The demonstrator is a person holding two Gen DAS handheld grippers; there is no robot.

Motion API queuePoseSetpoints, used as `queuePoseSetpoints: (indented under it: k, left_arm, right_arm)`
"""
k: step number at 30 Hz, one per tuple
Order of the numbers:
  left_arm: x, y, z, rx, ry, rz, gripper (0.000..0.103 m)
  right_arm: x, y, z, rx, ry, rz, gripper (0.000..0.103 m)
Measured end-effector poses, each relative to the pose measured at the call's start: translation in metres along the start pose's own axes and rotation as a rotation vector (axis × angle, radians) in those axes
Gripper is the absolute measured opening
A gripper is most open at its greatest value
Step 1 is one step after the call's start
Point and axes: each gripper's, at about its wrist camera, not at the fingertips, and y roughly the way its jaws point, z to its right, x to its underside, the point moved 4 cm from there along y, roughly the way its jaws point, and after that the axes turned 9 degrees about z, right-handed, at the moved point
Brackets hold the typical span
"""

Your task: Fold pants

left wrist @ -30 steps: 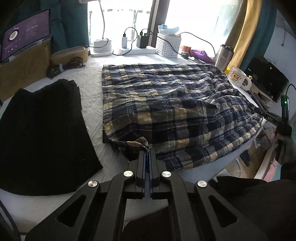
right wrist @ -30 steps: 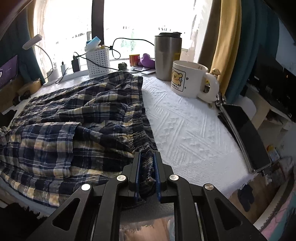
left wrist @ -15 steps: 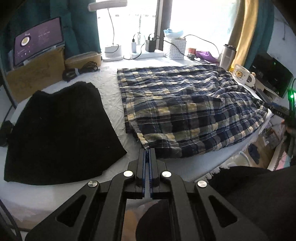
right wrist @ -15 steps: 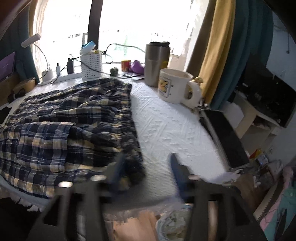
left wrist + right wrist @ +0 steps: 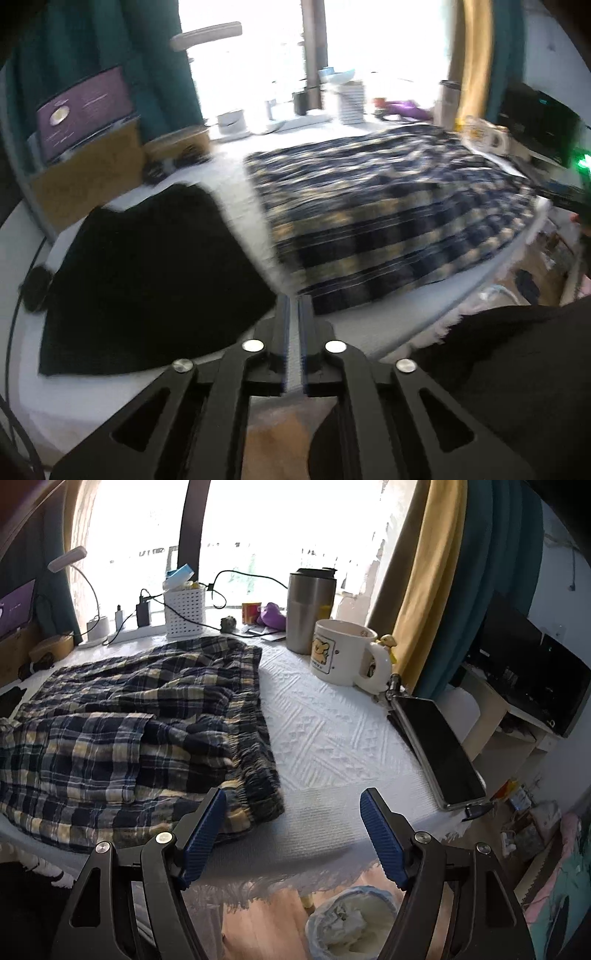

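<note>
**Both claws off the cloth after a fold**

Bright window light floods the back of the room, and below it the white surface (image 5: 332,738) carries everything I am working with. My plaid pants (image 5: 129,716) lie spread over the left half of the right wrist view, doubled over themselves, with the gathered waistband running down the middle of the frame to the near edge.

My right claw (image 5: 293,834) stands wide apart with nothing between its blue pads (image 5: 203,838); the waistband corner lies just beside the left pad, not gripped. My left claw (image 5: 294,325) has just been opening from fully together to a narrow slit, and only bare white surface shows through the gap. In that blurred view the pants (image 5: 388,221) fill the centre and right.

I judge one fold is laid and both corners let go. The next move calls for picking a fresh pair of grip points, probably along one short end, and carrying them across to halve the bundle again.

Counting what I can see:
- one pair of plaid pants
- one black cloth (image 5: 147,273), lower left in the left wrist view, apart from the pants
- one cartoon mug (image 5: 347,657)
- one steel tumbler (image 5: 310,609)
- one phone (image 5: 439,749) at the right edge
- one white basket (image 5: 184,609)
</note>
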Motion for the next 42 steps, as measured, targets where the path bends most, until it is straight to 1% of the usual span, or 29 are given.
queuePoseSetpoints:
  k: [1, 2, 7, 9, 10, 11, 13, 14, 17, 19, 21, 23, 24, 26, 27, 28, 29, 31, 34, 37, 42]
  left_arm:
    - [-0.001, 0.005, 0.009, 0.028, 0.016, -0.001, 0.039]
    - [-0.001, 0.009, 0.015, 0.042, 0.024, -0.004, 0.056]
    - [-0.001, 0.039, 0.05, 0.138, 0.092, -0.033, 0.057]
    - [0.001, 0.045, 0.062, 0.165, 0.136, -0.046, 0.06]
    - [0.002, 0.051, 0.068, 0.173, 0.168, -0.054, 0.067]
    - [0.003, 0.055, 0.071, 0.17, 0.191, -0.064, 0.072]
    - [0.006, 0.069, 0.075, 0.149, 0.233, -0.094, 0.074]
    - [0.005, 0.073, 0.074, 0.147, 0.229, -0.094, 0.079]
    - [-0.001, 0.082, 0.07, 0.129, 0.207, -0.1, 0.08]
    - [-0.005, 0.089, 0.066, 0.095, 0.194, -0.096, 0.081]
    - [-0.01, 0.094, 0.065, 0.084, 0.18, -0.097, 0.08]
    - [-0.014, 0.098, 0.066, 0.059, 0.202, -0.07, 0.078]
    - [-0.015, 0.1, 0.067, 0.056, 0.211, -0.063, 0.072]
    - [-0.018, 0.101, 0.068, 0.089, 0.191, -0.067, 0.039]
    - [-0.019, 0.102, 0.069, 0.095, 0.184, -0.064, 0.032]
    - [-0.021, 0.102, 0.069, 0.094, 0.181, -0.059, 0.015]
    - [-0.022, 0.102, 0.068, 0.095, 0.172, -0.054, 0.007]
    - [-0.03, 0.096, 0.062, 0.107, 0.11, -0.027, 0.005]
    - [-0.043, 0.085, 0.051, 0.135, 0.025, 0.008, 0.005]
    - [-0.053, 0.079, 0.044, 0.157, -0.022, 0.025, 0.005]
    - [-0.06, 0.076, 0.041, 0.181, -0.074, 0.026, 0.005]
  right_arm:
    - [0.0, 0.0, -0.002, -0.005, -0.002, 0.001, 0.076]
    - [-0.001, 0.0, -0.004, -0.01, -0.001, 0.004, 0.076]
    - [0.0, 0.002, -0.009, -0.027, -0.003, -0.001, 0.076]
    - [0.002, 0.004, -0.009, -0.028, 0.0, -0.007, 0.076]
    - [0.003, 0.004, -0.008, -0.029, 0.002, -0.009, 0.076]
    - [0.003, 0.005, -0.007, -0.028, 0.006, -0.011, 0.076]
    - [0.005, 0.007, -0.006, -0.028, 0.012, -0.015, 0.076]
    - [0.005, 0.007, -0.005, -0.03, 0.015, -0.016, 0.076]
    - [0.007, 0.008, -0.006, -0.036, 0.019, -0.018, 0.076]
    - [0.008, 0.009, -0.006, -0.039, 0.022, -0.017, 0.076]
    - [0.009, 0.009, -0.006, -0.041, 0.025, -0.015, 0.076]
    - [0.01, 0.009, -0.004, -0.038, 0.026, -0.014, 0.076]
    - [0.01, 0.008, -0.003, -0.036, 0.025, -0.013, 0.076]
    - [0.01, 0.006, 0.0, -0.028, 0.019, -0.008, 0.076]
    - [0.01, 0.004, 0.002, -0.022, 0.013, 0.0, 0.076]
    - [0.01, 0.003, 0.004, -0.02, 0.009, 0.003, 0.076]
    - [0.01, 0.001, 0.005, -0.017, 0.002, 0.007, 0.076]
    - [0.013, -0.004, 0.007, -0.02, -0.026, 0.017, 0.076]
    - [0.018, -0.01, 0.002, -0.036, -0.092, 0.029, 0.076]
    - [0.024, -0.012, -0.015, -0.071, -0.172, 0.043, 0.076]
    - [0.03, -0.006, -0.045, -0.085, -0.281, 0.092, 0.076]
